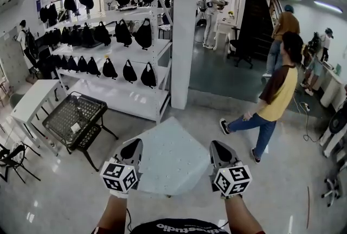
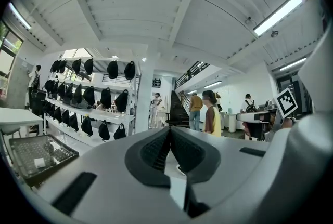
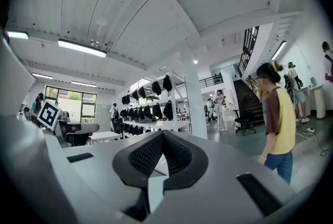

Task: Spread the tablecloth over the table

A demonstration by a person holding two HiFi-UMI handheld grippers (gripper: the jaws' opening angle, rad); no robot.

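A pale bluish-white tablecloth (image 1: 171,159) stretches forward in a flat sheet between my two grippers and hides whatever is under it. My left gripper (image 1: 131,147) holds its left edge and my right gripper (image 1: 219,149) its right edge, both raised at chest height. In the left gripper view the left gripper (image 2: 169,132) tilts up towards the ceiling, jaws shut, with a thin white strip of tablecloth (image 2: 175,186) pinched between the pads. The right gripper (image 3: 162,134) stands the same way, shut on a strip of tablecloth (image 3: 157,186).
A person in a yellow shirt (image 1: 276,100) walks past on the right, close ahead. A black wire-mesh stand (image 1: 76,119) is at the left front, a white table (image 1: 35,100) beyond it. White shelving with black bags (image 1: 116,37) and a white pillar (image 1: 184,32) stand ahead.
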